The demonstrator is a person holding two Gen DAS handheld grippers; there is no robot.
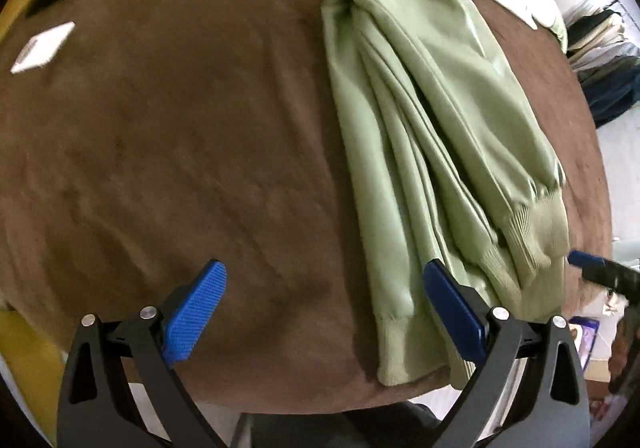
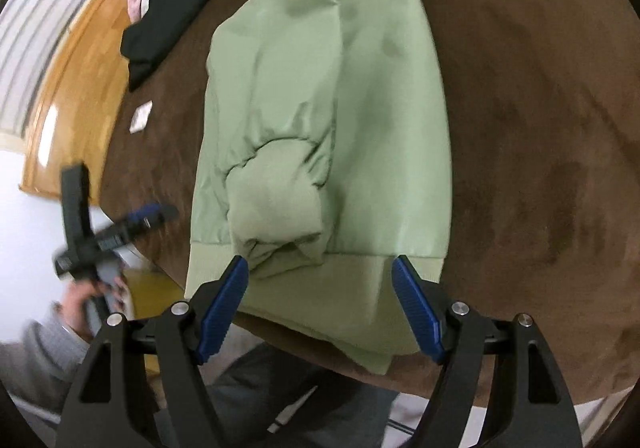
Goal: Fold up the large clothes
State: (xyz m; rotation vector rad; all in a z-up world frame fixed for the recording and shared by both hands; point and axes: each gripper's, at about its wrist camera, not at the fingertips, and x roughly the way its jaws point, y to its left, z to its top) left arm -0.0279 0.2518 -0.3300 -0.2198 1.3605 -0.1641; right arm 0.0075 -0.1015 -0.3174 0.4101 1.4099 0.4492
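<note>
1. Item location: the green jacket (image 2: 332,120) lies folded lengthwise on the brown desk (image 2: 540,128), its ribbed hem (image 2: 320,280) at the near edge and partly hanging over it. One sleeve (image 2: 276,200) is folded across the body, its cuff resting just above the hem.
2. Tool state: the right tongs (image 2: 320,308) stand wide open over the hem with nothing between the pads. The left tongs (image 1: 324,312) are also open and empty, over bare desk beside the jacket's left side.
3. Step in hand, as judged: grasp the hem end for the crosswise fold toward the collar.
4. Set each pair of tongs at one hem corner, so that the fold line runs square to the long sides.
5. Pinch all layers, including the sleeve cuff; a grip on the top layer alone is likely to let the stack slide apart.
6. Lift low, carry the hem toward the far edge, and lay it down flat.
7. Keep clear of the black cloth (image 2: 176,4) and the white card (image 2: 142,116) near the left edge.
</note>
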